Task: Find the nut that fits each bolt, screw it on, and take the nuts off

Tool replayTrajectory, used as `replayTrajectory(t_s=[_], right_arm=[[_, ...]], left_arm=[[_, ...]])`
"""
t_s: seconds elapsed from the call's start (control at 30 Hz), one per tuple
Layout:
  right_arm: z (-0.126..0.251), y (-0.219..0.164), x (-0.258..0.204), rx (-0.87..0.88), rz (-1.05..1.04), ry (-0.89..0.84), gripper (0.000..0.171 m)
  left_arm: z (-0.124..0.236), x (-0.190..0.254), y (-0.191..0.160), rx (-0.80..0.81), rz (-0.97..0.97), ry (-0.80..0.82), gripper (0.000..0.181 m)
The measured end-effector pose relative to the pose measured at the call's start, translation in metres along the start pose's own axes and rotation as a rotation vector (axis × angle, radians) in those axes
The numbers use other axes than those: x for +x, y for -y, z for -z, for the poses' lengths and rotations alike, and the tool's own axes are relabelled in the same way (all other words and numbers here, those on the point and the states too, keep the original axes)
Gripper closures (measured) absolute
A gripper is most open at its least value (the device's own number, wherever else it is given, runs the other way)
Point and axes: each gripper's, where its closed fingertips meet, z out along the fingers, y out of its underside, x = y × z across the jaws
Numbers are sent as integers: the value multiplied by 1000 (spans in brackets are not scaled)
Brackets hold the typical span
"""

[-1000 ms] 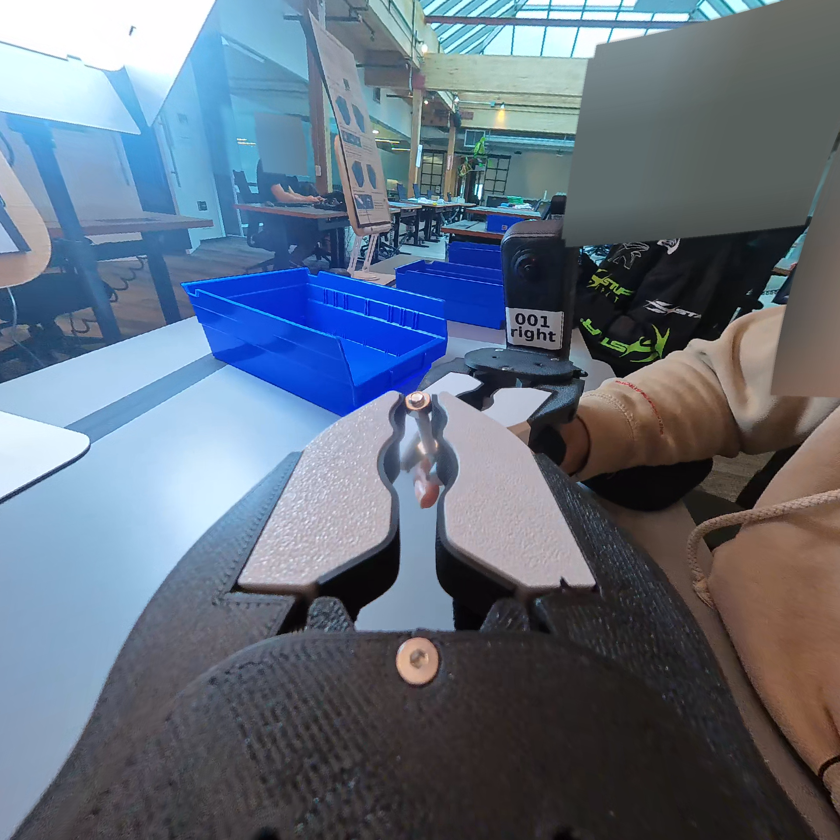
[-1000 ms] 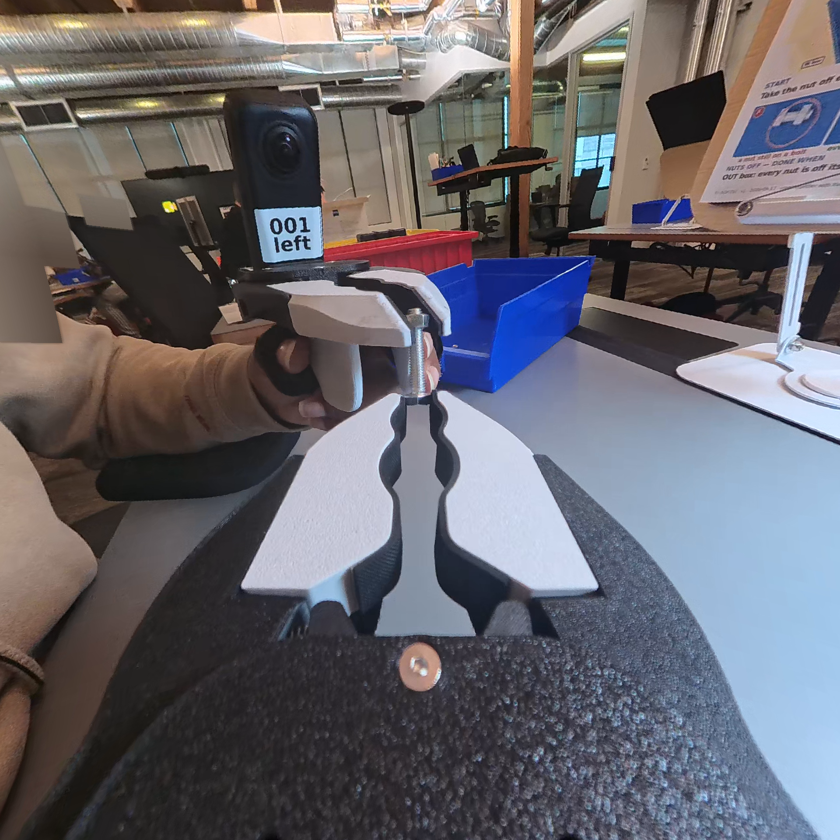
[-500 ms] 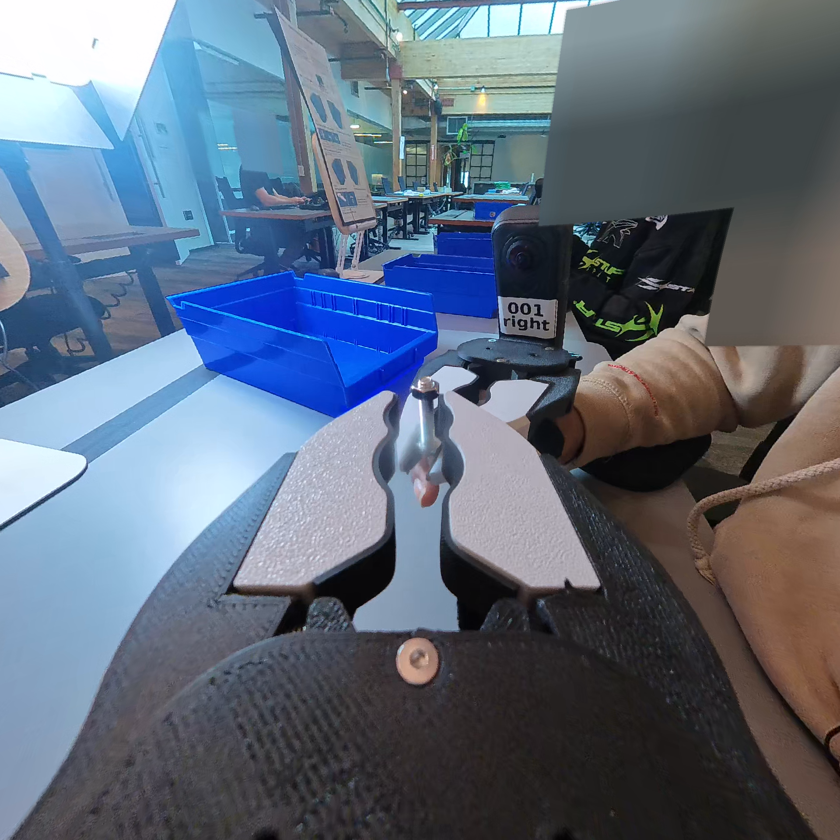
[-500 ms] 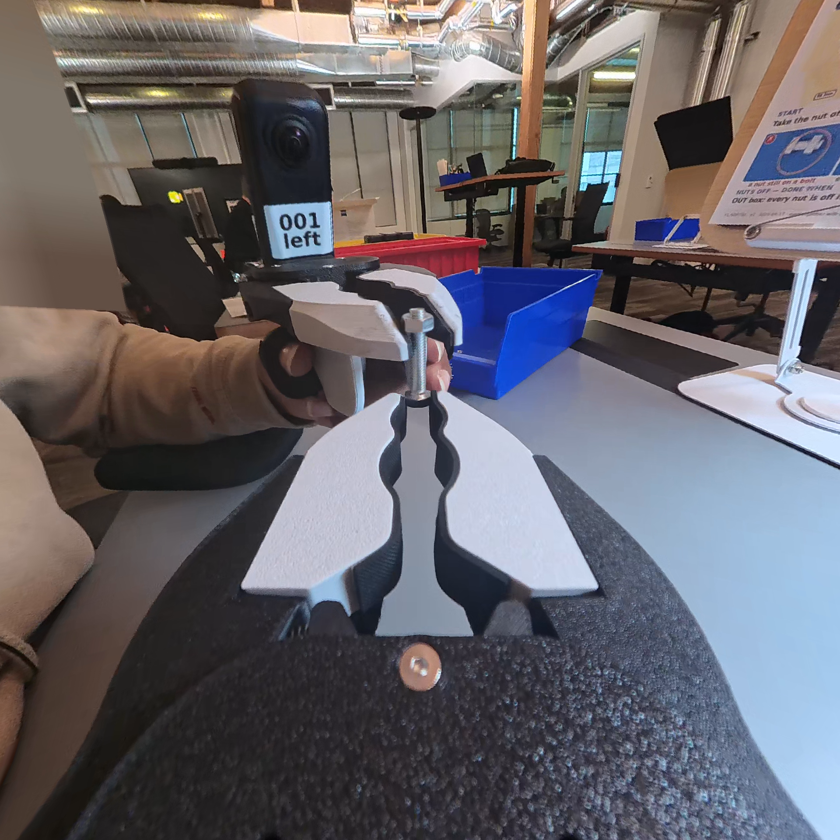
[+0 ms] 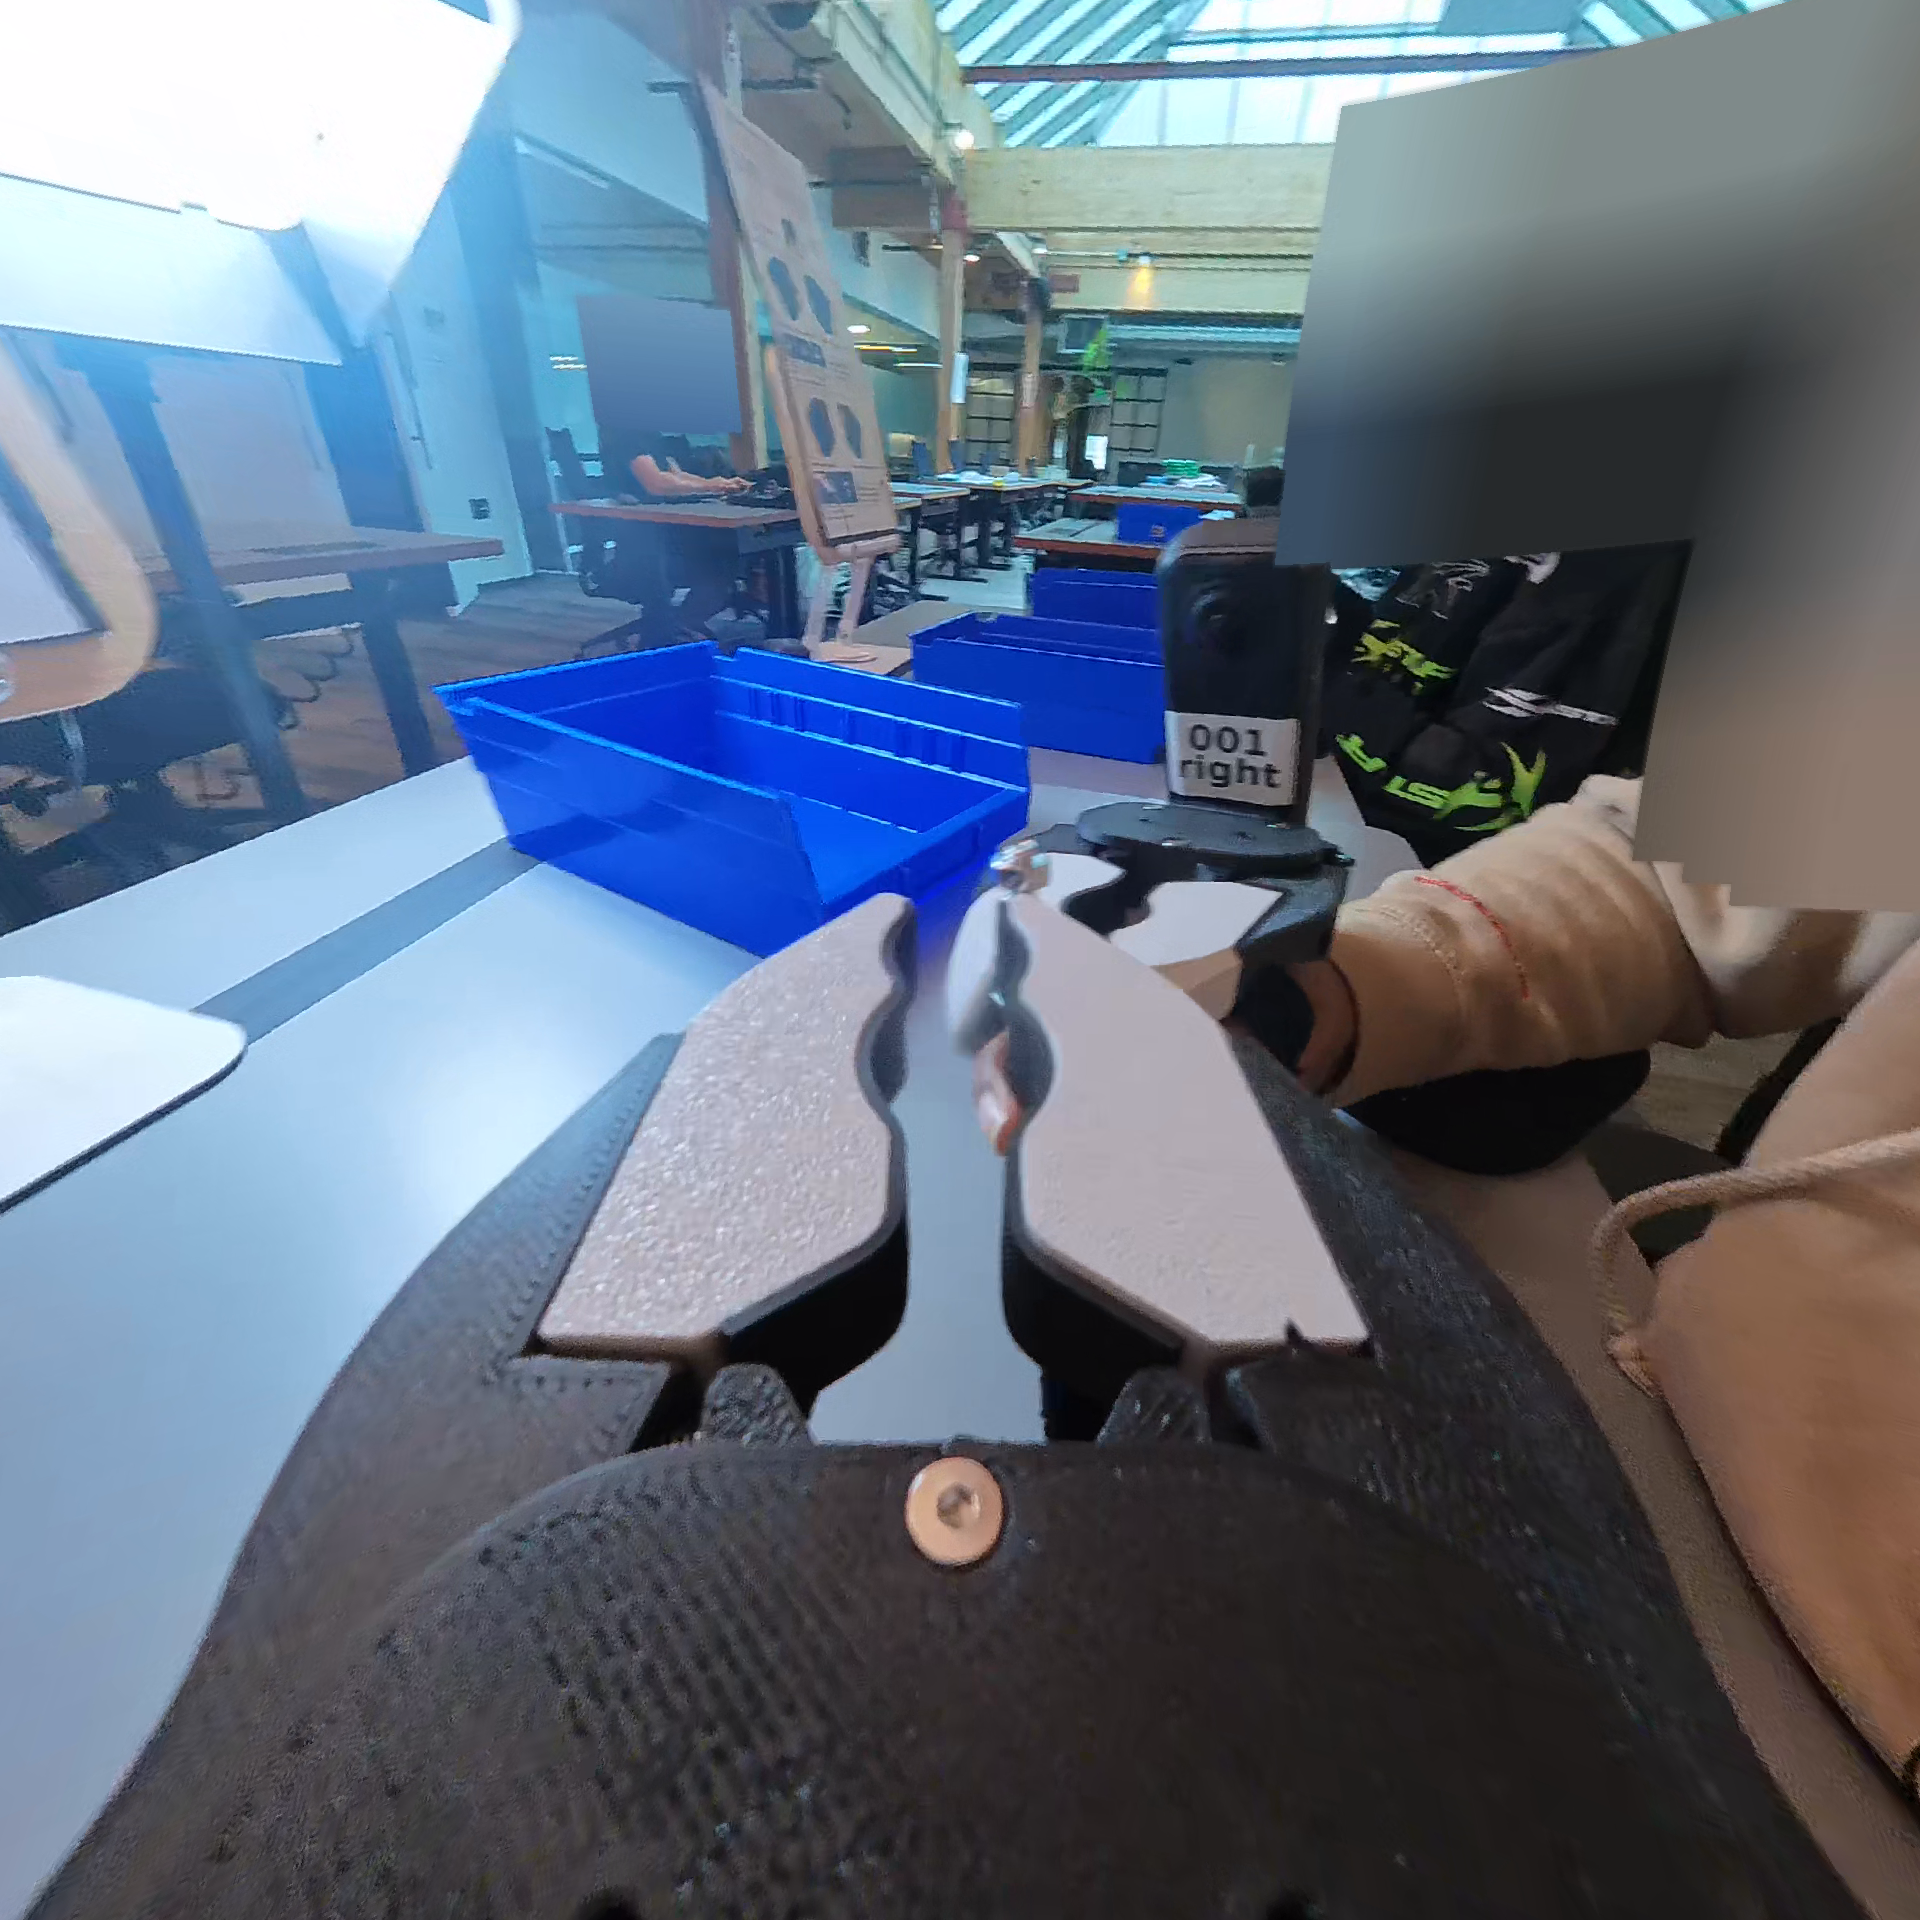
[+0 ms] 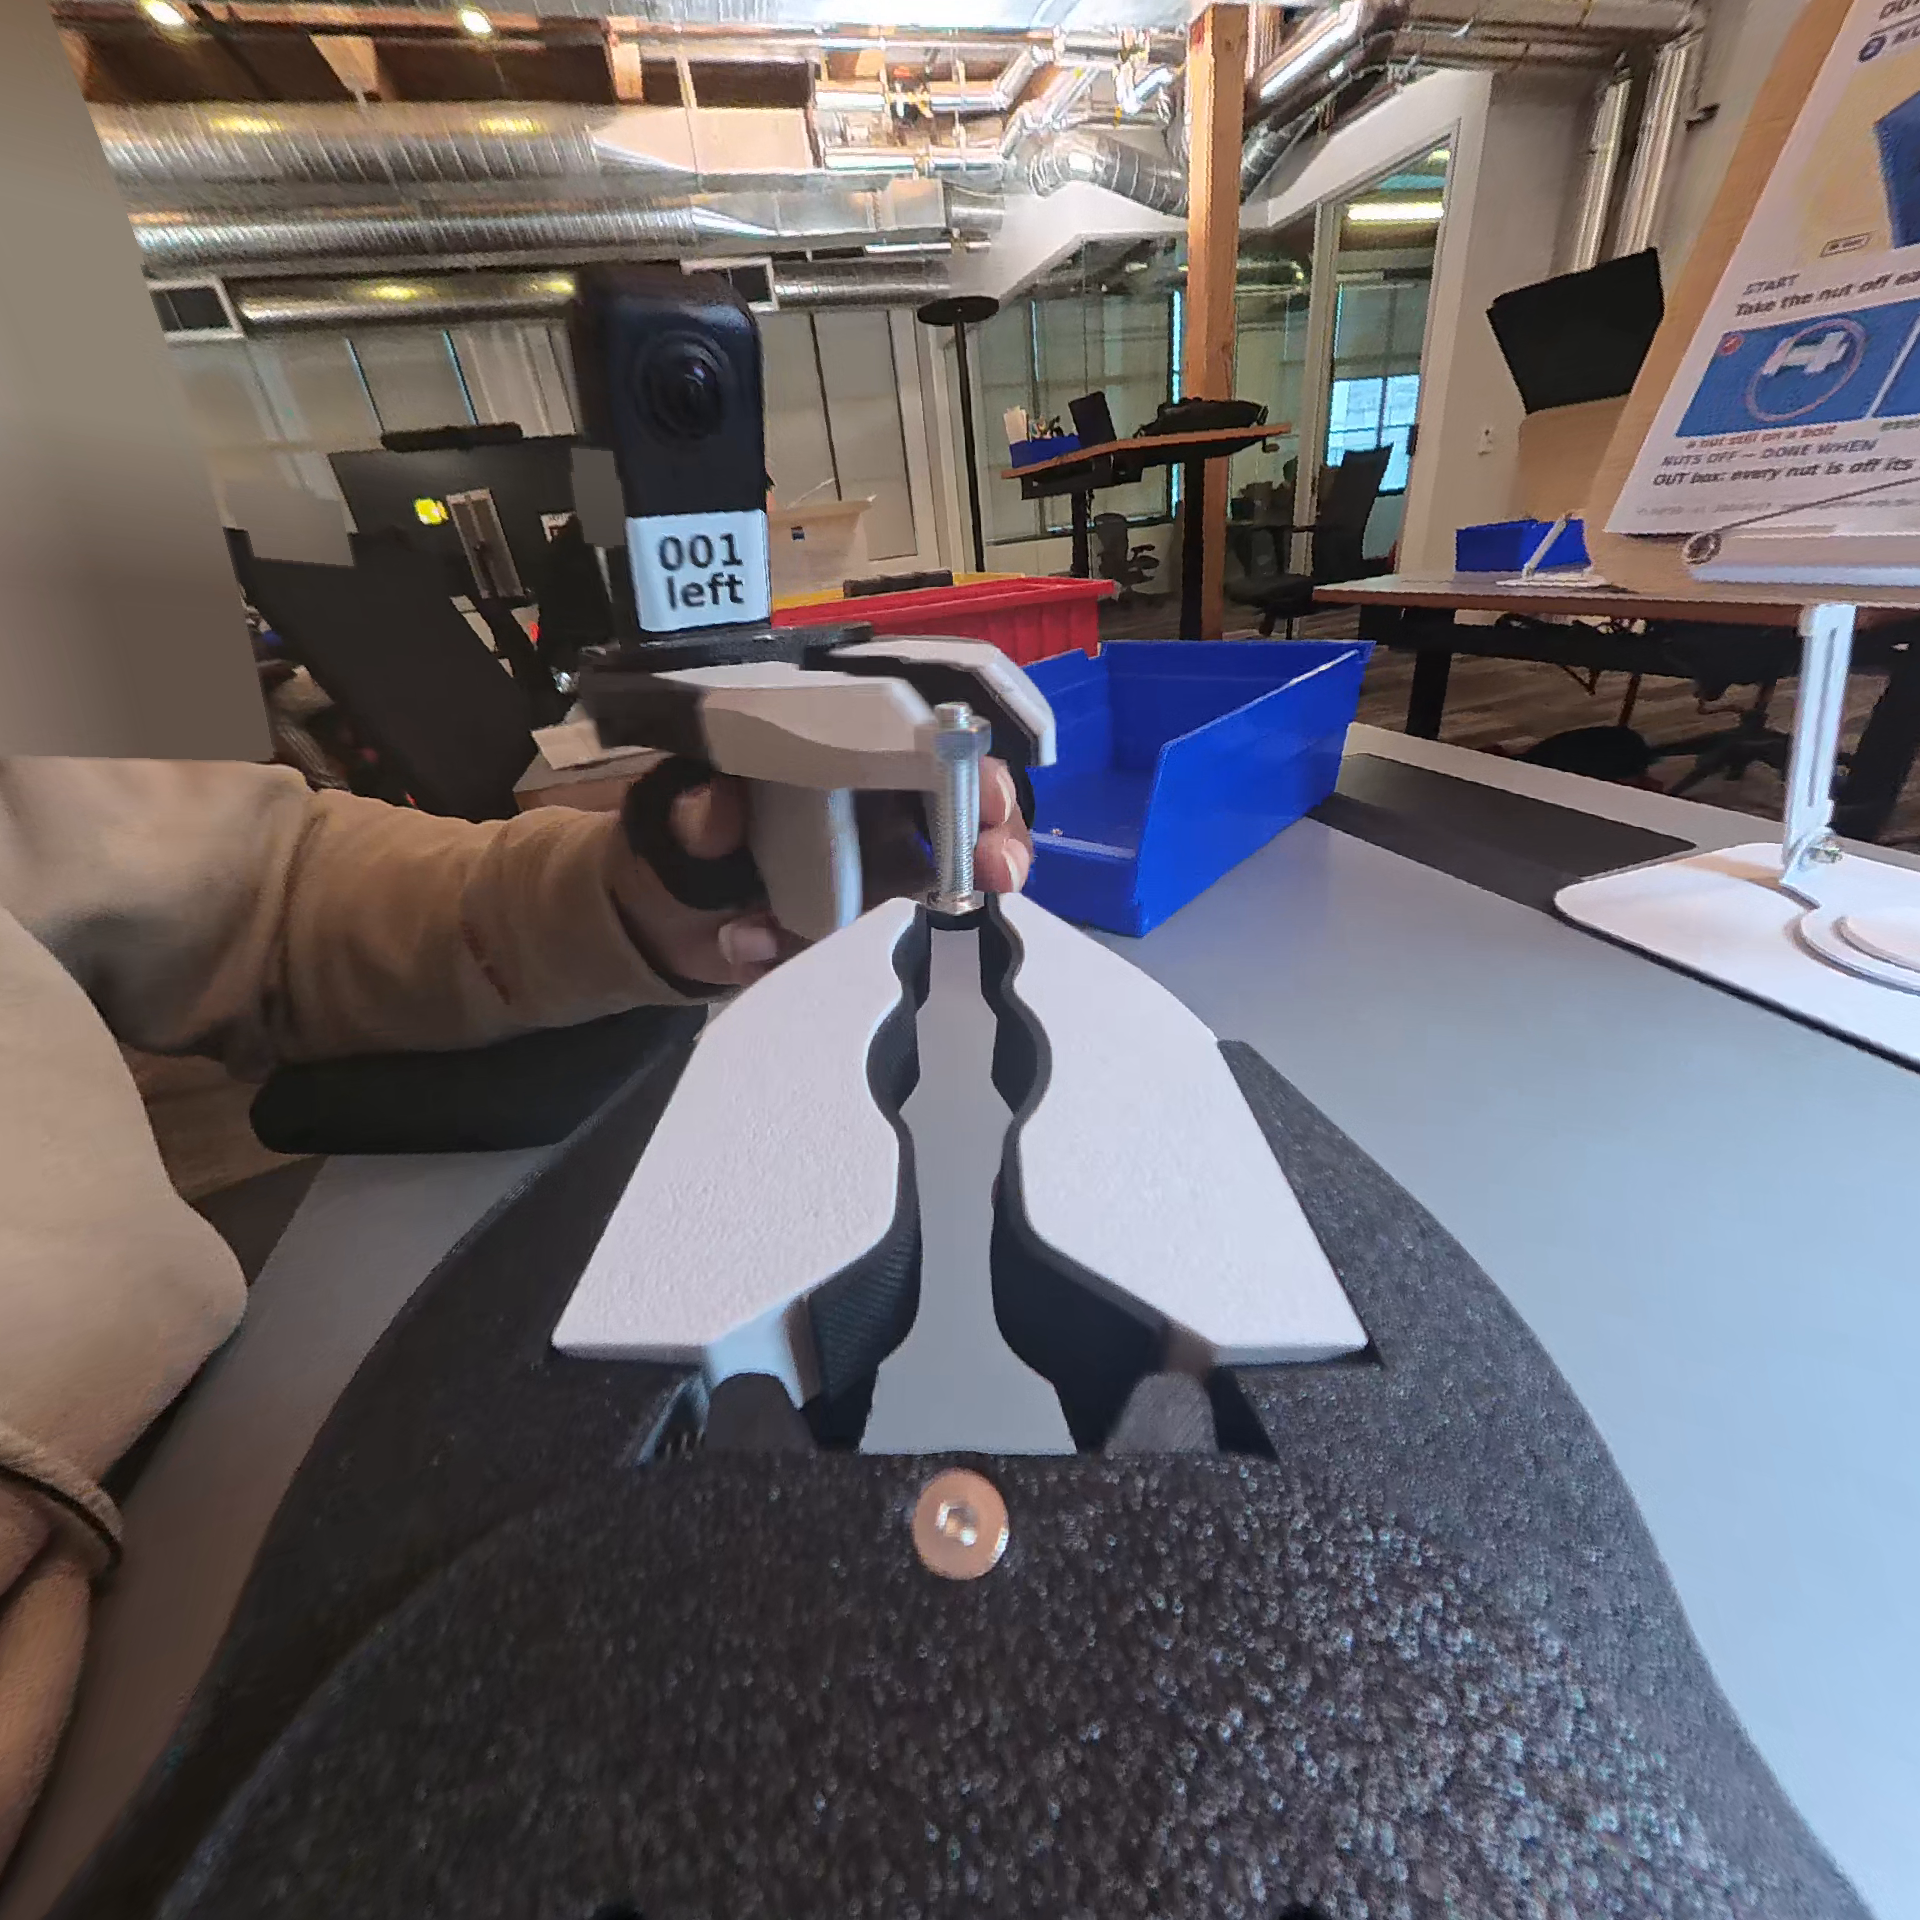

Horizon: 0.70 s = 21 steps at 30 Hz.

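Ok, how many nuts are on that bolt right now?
1. The single nut sits near the top end of the upright bolt, up by the left tongs. The right tongs grip the bolt's lower end, which may hide another.

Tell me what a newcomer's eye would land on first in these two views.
First comes the silver bolt, upright in the middle of the right wrist view, its lower end pinched in the right gripper and a nut near its top. The left gripper meets it at nut height. Behind them a blue bin sits on the grey table.
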Motion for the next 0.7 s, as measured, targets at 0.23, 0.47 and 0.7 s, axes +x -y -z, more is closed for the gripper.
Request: replayTrajectory(t_s=[0.23,0.47,0.7], right_arm=[[0,0,2,-2,1,-12,162],[2,4,2,14,8,-13,162],[-1,-1,1,-6,5,-9,162]], left_arm=[[2,3,8,42,29,-34,160],[10,-21,10,65,99,60,175],[-4,3,4,18,35,-2,157]])
